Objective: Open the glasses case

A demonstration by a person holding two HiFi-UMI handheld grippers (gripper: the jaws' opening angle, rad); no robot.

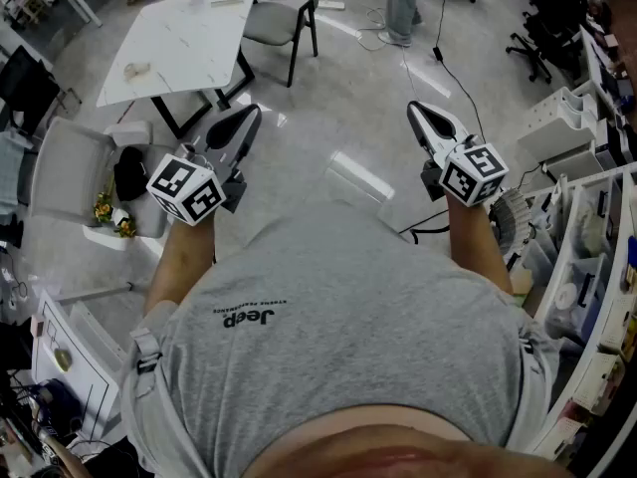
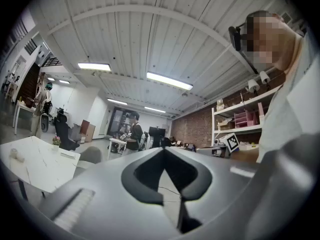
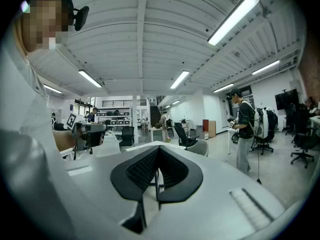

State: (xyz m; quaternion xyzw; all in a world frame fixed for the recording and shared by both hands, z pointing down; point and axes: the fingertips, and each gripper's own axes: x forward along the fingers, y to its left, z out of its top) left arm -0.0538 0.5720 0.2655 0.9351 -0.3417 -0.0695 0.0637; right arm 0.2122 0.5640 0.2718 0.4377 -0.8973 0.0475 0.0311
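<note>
At the far left, the white table (image 1: 189,43) holds a small pale object (image 1: 134,69) near its edge. It is too small to name, and no view shows a glasses case anywhere, so you have to find the case before anything else.

Your left gripper (image 1: 249,114) points out level over the bare floor. Its jaws are clenched tip to tip with nothing between them, as its own view confirms (image 2: 162,150).

Your right gripper (image 1: 416,110) is held out level in the same way. Its jaws are closed too and it is empty (image 3: 157,148). Storage shelves (image 1: 597,237) stand at the far right, and no case can be made out on them.

With the case unseen, how it will handle is only a guess. Expect it to be light and stiff-shelled, probably smooth enough to slide under the pads, with a hinge along 1 long side. It should take a firm pinch, but any glasses inside would not. Use the 2 grippers together:
- Pin the bottom half across its width with 1 gripper.
- Catch the lid at the front seam, opposite the hinge, with the other.
- Lift slowly, because a spring or magnet closure may snap back.
</note>
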